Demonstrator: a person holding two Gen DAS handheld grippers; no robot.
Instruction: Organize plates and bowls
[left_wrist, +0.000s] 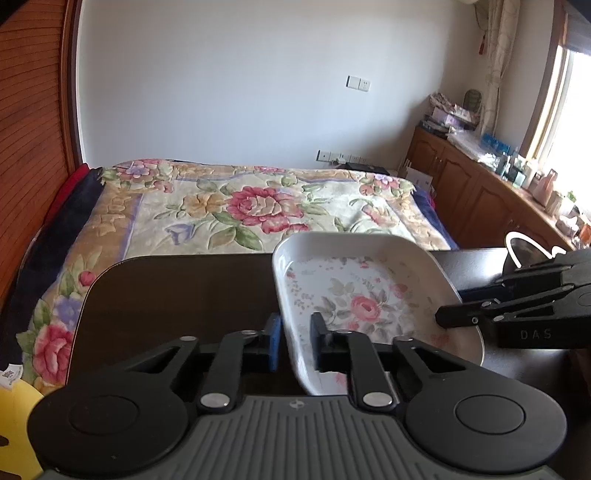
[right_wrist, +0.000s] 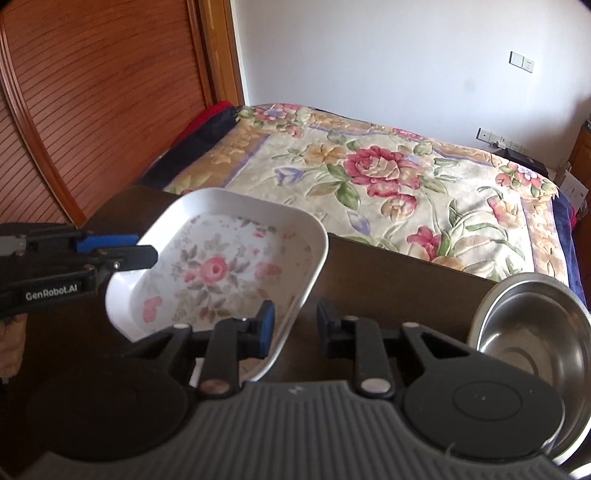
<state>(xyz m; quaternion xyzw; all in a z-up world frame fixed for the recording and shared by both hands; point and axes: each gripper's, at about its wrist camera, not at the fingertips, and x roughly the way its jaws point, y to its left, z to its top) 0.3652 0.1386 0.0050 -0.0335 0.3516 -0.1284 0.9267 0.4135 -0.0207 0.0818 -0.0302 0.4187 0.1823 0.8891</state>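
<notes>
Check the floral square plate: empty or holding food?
Empty. The floral square plate shows only its printed roses; nothing lies in it, in either wrist view.

One square floral plate (left_wrist: 354, 295) and one steel bowl (right_wrist: 535, 328) (both on the dark table (left_wrist: 177, 291)).

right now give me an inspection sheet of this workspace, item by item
surface: dark wooden table, bare apart from the dishes.
job's things: white square floral plate, tilted with one edge raised off the table; steel bowl to its right.
clutter: nothing seen on the table.
grippers: left gripper has its fingers on either side of the plate's left rim; right gripper has its fingers on either side of the plate's right rim; contact not clear on either.
cables: nothing seen on the table.
surroundings: bed with floral blanket beyond the table, louvred wooden door, cluttered cabinets under a window.
</notes>
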